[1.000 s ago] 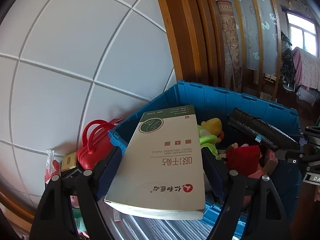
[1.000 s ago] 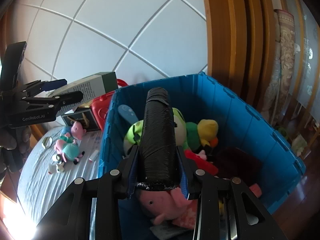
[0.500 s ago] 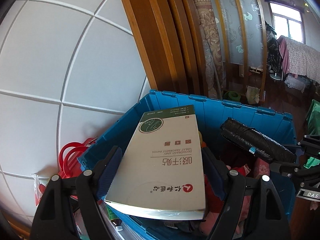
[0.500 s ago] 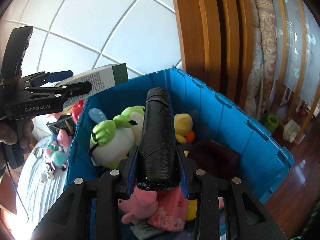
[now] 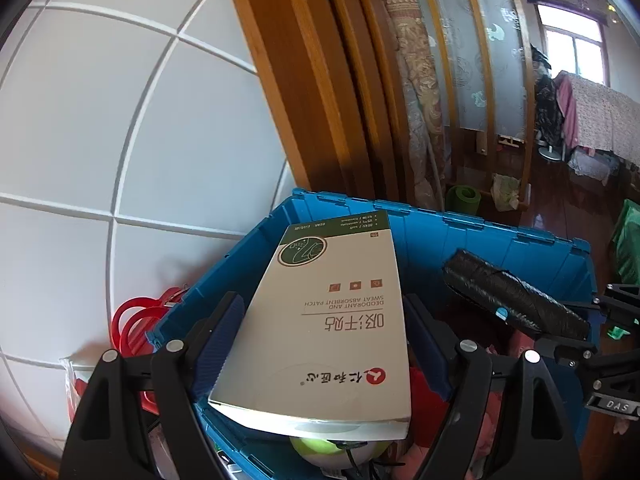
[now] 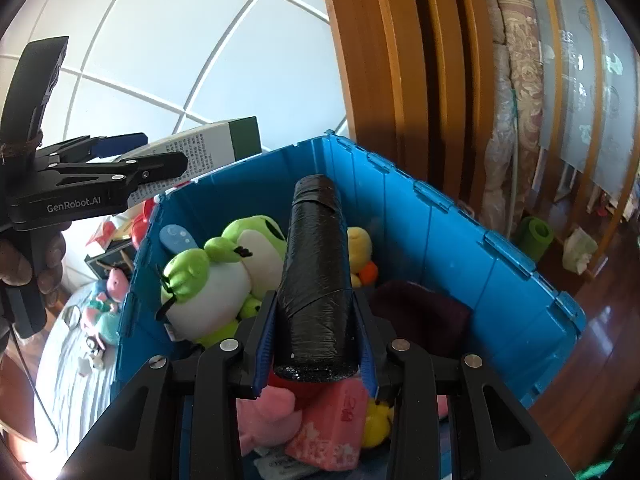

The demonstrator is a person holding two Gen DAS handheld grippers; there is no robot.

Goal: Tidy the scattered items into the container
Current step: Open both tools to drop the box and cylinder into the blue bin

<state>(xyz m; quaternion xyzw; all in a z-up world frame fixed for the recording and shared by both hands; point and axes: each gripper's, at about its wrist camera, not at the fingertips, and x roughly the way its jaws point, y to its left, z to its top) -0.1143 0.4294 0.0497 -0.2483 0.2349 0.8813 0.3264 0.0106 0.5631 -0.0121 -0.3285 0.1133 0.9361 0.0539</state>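
My left gripper [image 5: 320,328] is shut on a white and green patch box [image 5: 324,320] and holds it over the left part of the blue crate [image 5: 480,232]. My right gripper [image 6: 316,312] is shut on a black bag roll [image 6: 316,280] above the crate's [image 6: 440,224] middle. The roll also shows in the left wrist view [image 5: 516,300], and the box in the right wrist view [image 6: 200,148]. Inside the crate lie a green frog plush [image 6: 216,276], a yellow duck [image 6: 360,248], a dark red cloth [image 6: 420,312] and a pink packet [image 6: 332,428].
A red bag [image 5: 136,320] stands left of the crate against the white panelled wall [image 5: 100,120]. Small pig toys [image 6: 104,304] lie on the grey bed cover [image 6: 68,380] beside the crate. Wooden door frames [image 6: 392,80] rise behind; dark wood floor [image 6: 600,360] is to the right.
Both grippers have moved further over the crate with their loads. The box now hangs above the crate's inside; the roll sits deeper over the toys.
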